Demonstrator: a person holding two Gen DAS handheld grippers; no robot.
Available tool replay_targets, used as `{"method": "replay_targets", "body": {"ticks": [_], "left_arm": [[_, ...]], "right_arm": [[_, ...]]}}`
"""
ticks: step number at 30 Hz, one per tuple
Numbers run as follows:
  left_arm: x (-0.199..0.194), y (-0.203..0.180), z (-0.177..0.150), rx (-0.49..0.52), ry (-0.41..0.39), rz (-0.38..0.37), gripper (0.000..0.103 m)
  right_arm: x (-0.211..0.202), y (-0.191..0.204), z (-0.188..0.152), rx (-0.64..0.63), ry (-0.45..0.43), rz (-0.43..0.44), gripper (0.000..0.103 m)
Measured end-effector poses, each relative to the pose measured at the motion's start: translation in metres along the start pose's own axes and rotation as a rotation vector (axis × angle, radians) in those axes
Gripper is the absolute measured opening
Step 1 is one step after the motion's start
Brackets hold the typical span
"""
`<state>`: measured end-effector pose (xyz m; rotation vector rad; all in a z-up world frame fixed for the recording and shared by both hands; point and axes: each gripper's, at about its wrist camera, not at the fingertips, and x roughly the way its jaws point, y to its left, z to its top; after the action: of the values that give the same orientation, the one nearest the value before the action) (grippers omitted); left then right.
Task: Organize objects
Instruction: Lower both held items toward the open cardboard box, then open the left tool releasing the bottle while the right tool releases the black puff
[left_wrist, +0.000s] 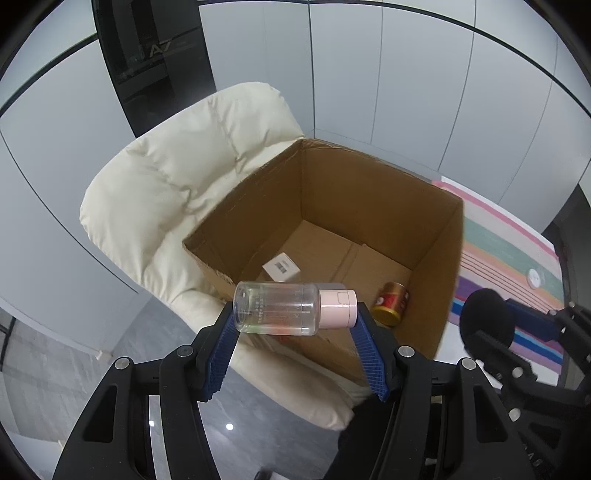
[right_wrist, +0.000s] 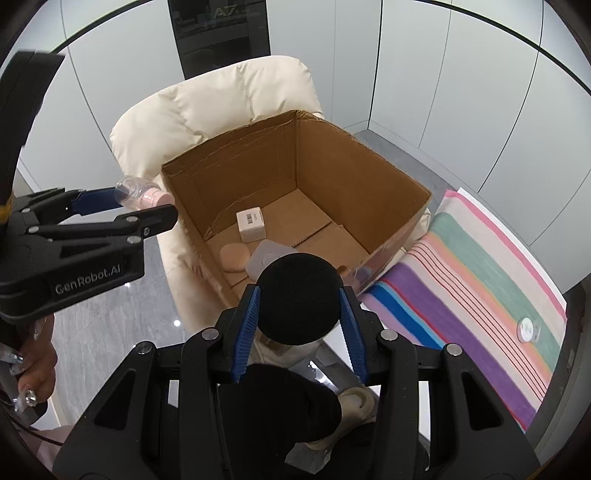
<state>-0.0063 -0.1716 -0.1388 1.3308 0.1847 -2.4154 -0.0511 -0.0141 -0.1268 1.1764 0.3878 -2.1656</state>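
The left wrist view showed the left claw (left_wrist: 295, 314) clamped end to end on a clear plastic bottle (left_wrist: 277, 308) with a pink cap (left_wrist: 338, 309); the bottle's long axis ran crosswise between the ribbed blue pads (left_wrist: 225, 347), cap toward the right-hand pad. Just beyond the claw stood an open corrugated cardboard box (left_wrist: 369, 192) on a cream quilted chair (left_wrist: 177, 177). Only this view revealed a gold cylindrical can (left_wrist: 389, 304) lying on the box floor, past the right-hand pad.

The right wrist view showed the right claw (right_wrist: 299, 306) gripping a round black foam ball (right_wrist: 299, 297) — matte, sphere-shaped, filling the narrow gap between its pads. Only here appeared a tan oval puff (right_wrist: 233, 256) and a pale flat packet (right_wrist: 267, 256) on the box floor, directly ahead of the claw, and a person's hand (right_wrist: 35, 363) on the left claw's handle. A small white carton (right_wrist: 251, 223) with a barcode lay farther in — seen in both views. A striped cloth (right_wrist: 480, 266) lay to the claw's right, bearing a small white disc (right_wrist: 528, 326).
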Motion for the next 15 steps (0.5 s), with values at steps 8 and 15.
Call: {"method": "replay_targets", "body": {"ticks": [8, 15], "left_arm": [[0.020, -0.004, 0.032, 0.009, -0.037, -0.003, 0.062], [0.041, 0.002, 0.060, -0.050, -0.063, -0.043, 0.064]], "right_arm": [[0.029, -0.024, 0.031, 0.024, -0.005, -0.001, 0.045], [0.060, -0.039, 0.056, 0.041, -0.002, 0.010, 0.051]]}}
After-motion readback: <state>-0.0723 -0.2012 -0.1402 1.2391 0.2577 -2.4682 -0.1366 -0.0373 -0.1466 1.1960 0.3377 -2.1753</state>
